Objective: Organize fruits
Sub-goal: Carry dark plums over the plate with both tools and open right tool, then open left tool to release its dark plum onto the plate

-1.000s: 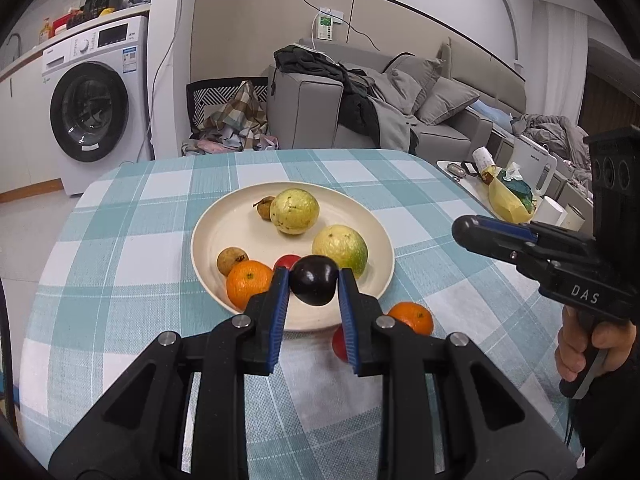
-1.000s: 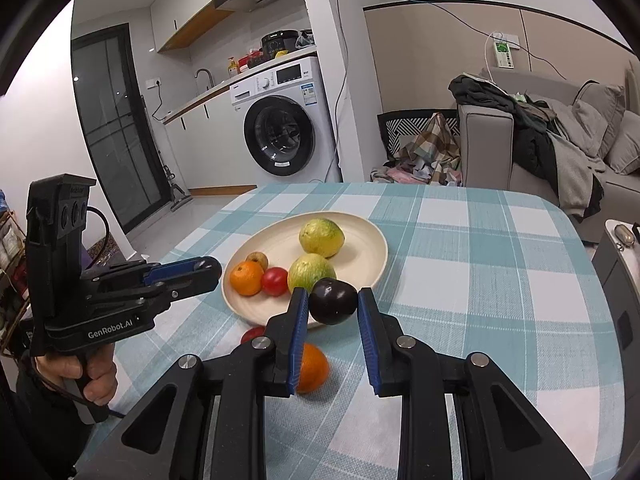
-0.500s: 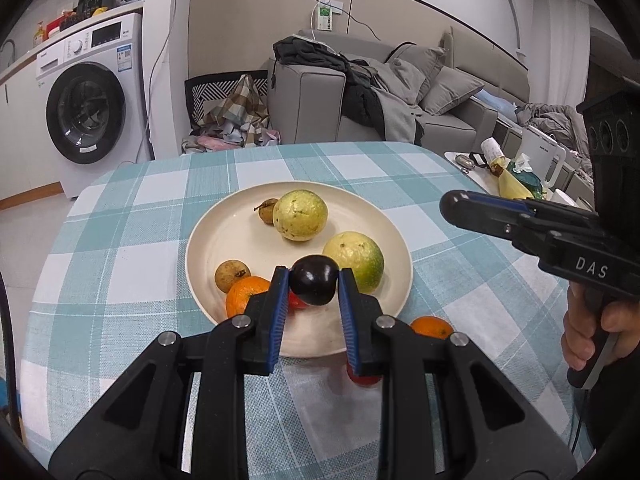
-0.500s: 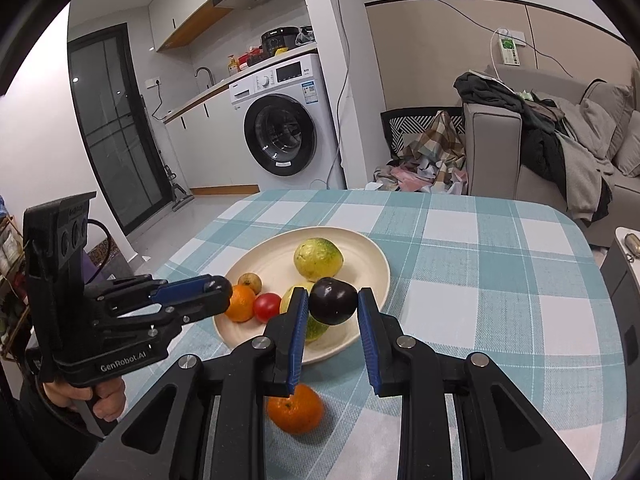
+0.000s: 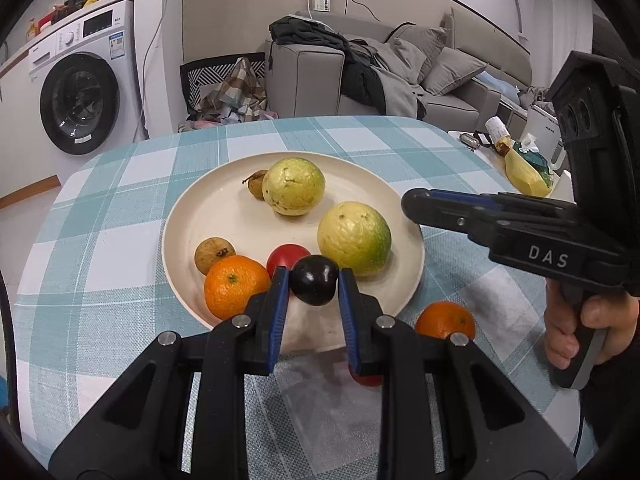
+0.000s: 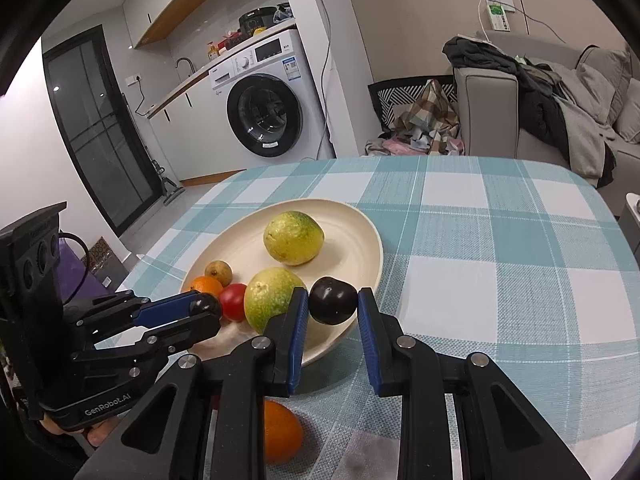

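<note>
Behind my checked tabletop [image 5: 120, 208] there's a white washing machine [image 5: 80, 96] on the left, grey sofa [image 5: 400, 76] piled with clothes, beige walls.

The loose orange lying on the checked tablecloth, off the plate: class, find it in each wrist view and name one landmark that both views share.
Left wrist view: loose orange at lower right, just off the near rim of the round cream plate.
Right wrist view: same orange at bottom centre-left, partly behind the gripper frame.
Shared landmark: white front-loading washing machine.
</note>
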